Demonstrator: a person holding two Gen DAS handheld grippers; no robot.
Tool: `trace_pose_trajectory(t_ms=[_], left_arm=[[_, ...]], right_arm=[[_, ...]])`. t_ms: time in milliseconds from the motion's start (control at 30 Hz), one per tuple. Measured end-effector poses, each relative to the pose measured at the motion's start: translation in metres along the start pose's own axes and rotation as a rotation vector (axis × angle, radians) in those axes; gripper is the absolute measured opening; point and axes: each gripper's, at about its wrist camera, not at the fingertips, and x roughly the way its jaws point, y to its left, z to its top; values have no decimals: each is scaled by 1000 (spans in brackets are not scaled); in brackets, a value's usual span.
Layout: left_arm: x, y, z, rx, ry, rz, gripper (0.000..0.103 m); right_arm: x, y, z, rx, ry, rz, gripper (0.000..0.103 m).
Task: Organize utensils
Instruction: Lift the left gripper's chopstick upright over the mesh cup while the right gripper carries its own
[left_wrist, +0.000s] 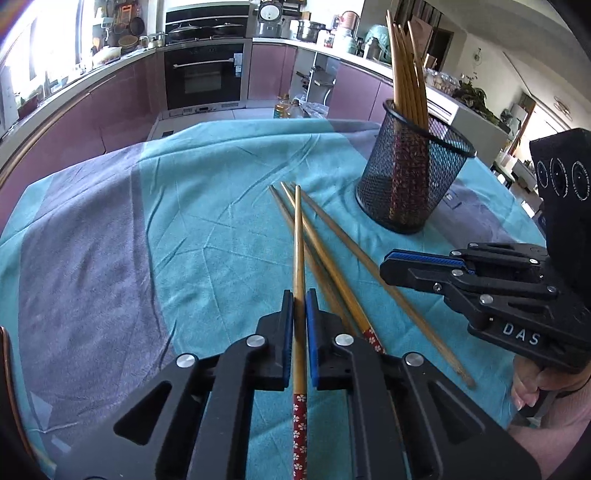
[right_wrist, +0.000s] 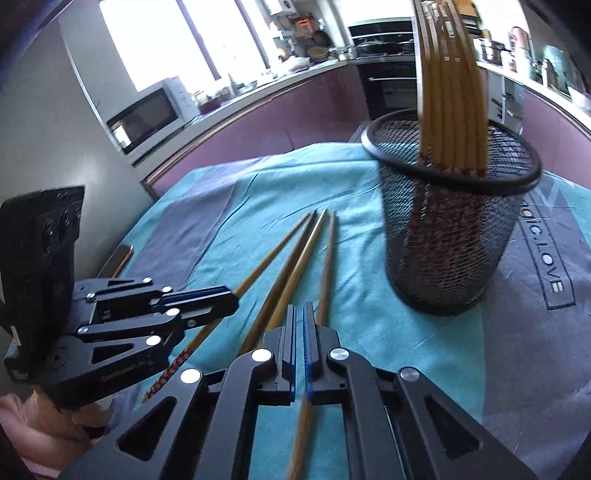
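My left gripper (left_wrist: 299, 295) is shut on a bamboo chopstick (left_wrist: 297, 240) with a red flowered end; it points away over the cloth. Three more chopsticks (left_wrist: 332, 266) lie fanned out beside it. A black mesh holder (left_wrist: 410, 184) stands at the back right, with several chopsticks (left_wrist: 406, 74) upright in it. My right gripper (right_wrist: 300, 308) is low over the fan, jaws together. The rightmost chopstick (right_wrist: 328, 258) runs slantwise under its right finger, and I see nothing pinched between the pads. The right wrist view shows the left gripper (right_wrist: 231, 301) gripping its chopstick (right_wrist: 273, 251), and the holder (right_wrist: 450, 240) close by.
A teal and grey cloth (left_wrist: 184, 221) covers the table. A person's hand (left_wrist: 532, 384) holds the right gripper's handle. An oil bottle (left_wrist: 282, 107) stands beyond the far table edge. Purple kitchen cabinets, an oven (left_wrist: 205, 77) and a microwave (right_wrist: 147, 114) ring the room.
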Motion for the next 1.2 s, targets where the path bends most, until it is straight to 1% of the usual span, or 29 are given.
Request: trace_pose_trajectory(t_ms=[67, 100, 133, 167, 200, 267, 367, 400, 433, 533, 633, 733, 800, 900, 967, 1033, 1100, 1200], left_arm=[[3, 1, -2, -3, 12, 2, 8], [3, 2, -3, -4, 13, -1, 8], [3, 2, -3, -3, 13, -4, 8], [3, 1, -3, 0, 14, -6, 8], [3, 1, -3, 3, 15, -8, 8], [4, 0, -2, 9, 19, -7, 8], [7, 0, -2, 15, 25, -2, 8], [8, 0, -2, 15, 25, -2, 8], [8, 0, -2, 18, 26, -3, 10], [9, 0, -1, 20, 28, -1, 10], [9, 0, 0, 13, 28, 4, 8], [9, 0, 0, 5, 27, -2, 8], [8, 0, 0, 9, 26, -3, 8], [9, -1, 0, 19, 29, -2, 8], [10, -1, 1, 24, 38, -10, 9], [11, -2, 2, 34, 42, -11, 11], [13, -3, 5, 44, 46, -14, 12], [16, -3, 7, 50, 51, -14, 13]], right_arm=[[3, 0, 0, -2, 8, -29, 5], [4, -1, 0, 0, 7, -39, 9], [5, -1, 1, -3, 5, -58, 16], [7, 0, 1, -13, 7, -74, 20], [9, 2, 2, -26, 11, -89, 21], [15, 4, 3, -36, 29, -96, 21], [20, 7, 5, -51, 25, -122, 18], [22, 5, 5, -44, 26, -118, 11], [22, 2, 5, -27, 24, -103, 7], [19, -6, 5, 26, 11, -72, 6], [10, -9, 3, 40, -16, -64, 6], [1, -5, 3, 27, -37, -19, 6], [1, 0, 3, 4, -25, 3, 6], [6, 7, 4, -30, 1, 10, 6], [13, 9, 5, -36, 25, 4, 6], [20, 9, 7, -40, 46, -3, 8], [24, 9, 8, -45, 57, -17, 10], [28, 10, 10, -49, 58, -20, 10]])
